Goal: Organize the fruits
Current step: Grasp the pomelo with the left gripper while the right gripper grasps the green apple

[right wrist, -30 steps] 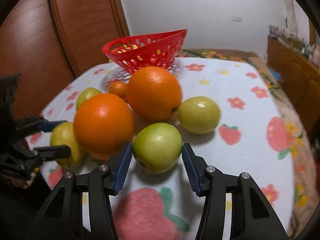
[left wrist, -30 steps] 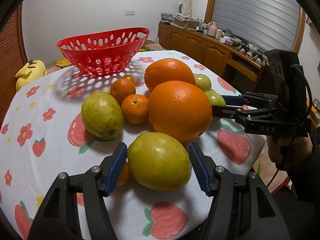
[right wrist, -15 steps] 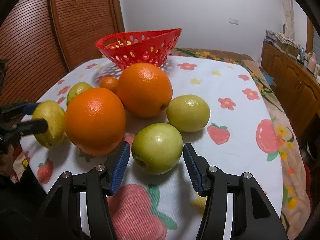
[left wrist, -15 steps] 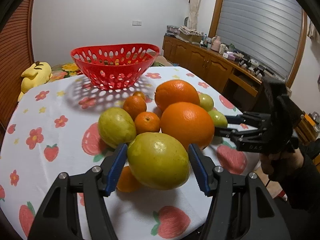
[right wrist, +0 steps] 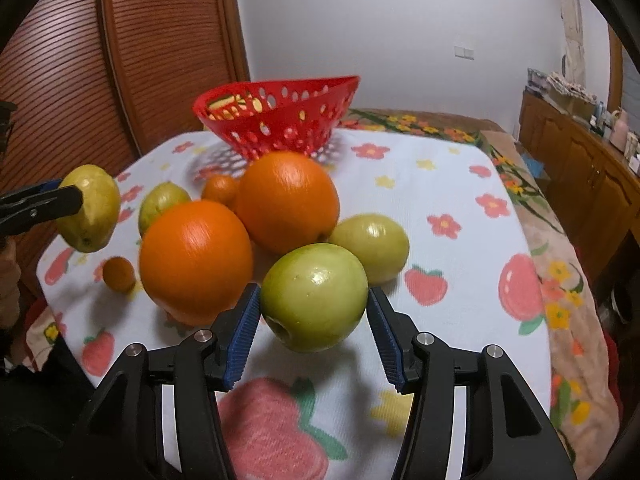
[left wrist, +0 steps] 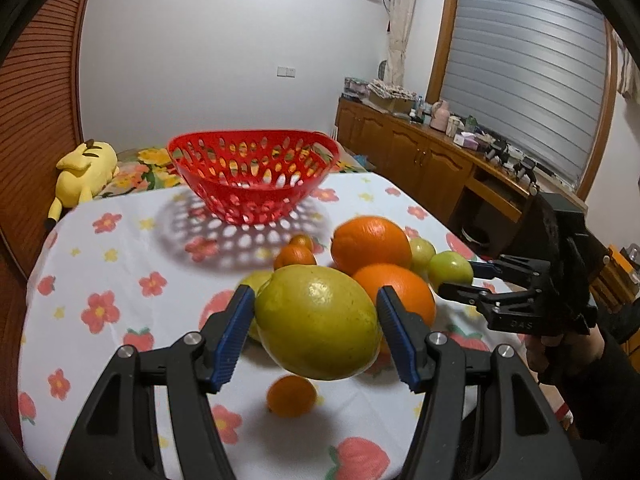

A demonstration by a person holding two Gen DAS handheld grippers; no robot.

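Fruit sits in a heap on the table (left wrist: 120,264), which has a white cloth with flowers and strawberries on it. The left gripper (left wrist: 316,320) squeezes a big yellow-green fruit (left wrist: 318,320) between its two blue pads and holds it up in the air, above the cloth. Under it lies a tiny orange (left wrist: 291,395) all by itself. From the right wrist camera, that same yellow-green fruit (right wrist: 90,214) hangs at the left edge, clear of the table.

The right gripper (right wrist: 314,316) has a green apple (right wrist: 314,296) between its blue pads. Both pads touch its sides, so it is gripping the apple. The apple is low, near the cloth, at the front of the heap.

Just behind it are two big oranges (right wrist: 196,256) (right wrist: 287,200) that touch each other. A second green apple (right wrist: 370,242) sits to the right of them. A small orange (right wrist: 220,189) and another yellow-green fruit (right wrist: 162,202) are at the back.

Farther away stands the red basket (left wrist: 252,176), with holes in its sides. It is well apart from the heap. A yellow soft toy (left wrist: 86,166) lies past the table.
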